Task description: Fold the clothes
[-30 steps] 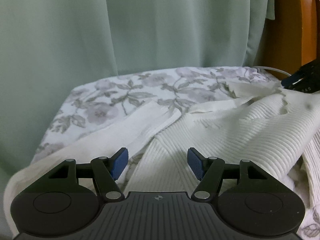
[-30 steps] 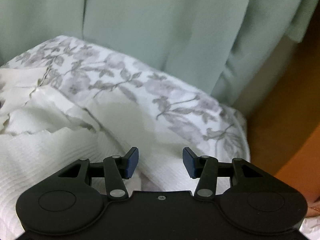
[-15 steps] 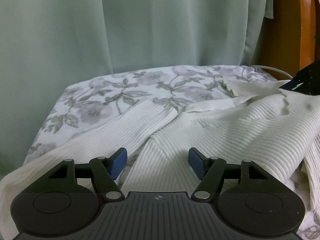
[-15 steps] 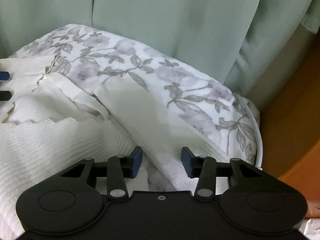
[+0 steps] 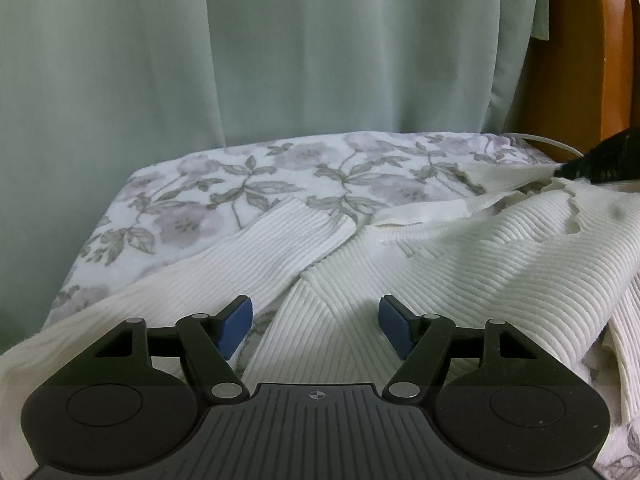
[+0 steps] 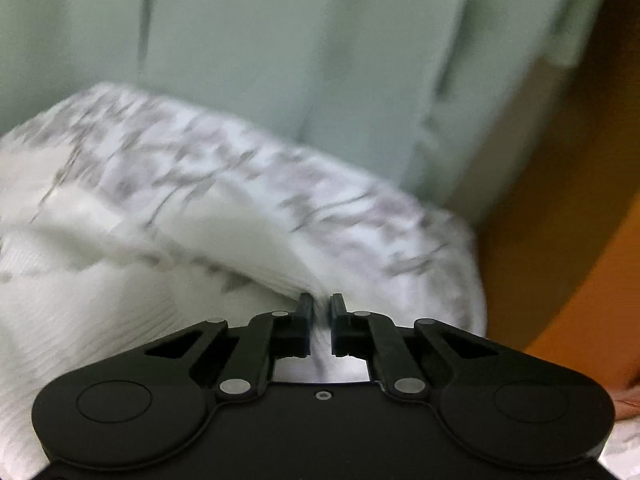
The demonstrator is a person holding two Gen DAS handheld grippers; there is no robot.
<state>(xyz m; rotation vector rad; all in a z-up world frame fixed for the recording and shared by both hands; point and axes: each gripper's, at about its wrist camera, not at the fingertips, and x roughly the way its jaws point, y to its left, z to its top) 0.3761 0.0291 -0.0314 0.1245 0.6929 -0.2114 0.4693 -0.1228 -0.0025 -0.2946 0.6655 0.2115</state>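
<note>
Ribbed matt knit sweater (image 5: pixel 460 264) — soft floral cotton sheet (image 5: pixel 280 176), smooth matt curtain (image 5: pixel 280 60), glossy wooden headboard (image 5: pixel 580 60).

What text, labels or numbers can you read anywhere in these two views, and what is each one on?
None: no legible text in either view.
Left gripper body: a small crosshair mark only, no letters.
White ribbed sweater: no tag or print showing.
Floral sheet: pattern only.
Right wrist view: motion-blurred; nothing readable on the right gripper or around it.

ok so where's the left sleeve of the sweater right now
In the left wrist view the left sleeve lies flat on the floral bedsheet, just ahead-left of the open left gripper.
</note>
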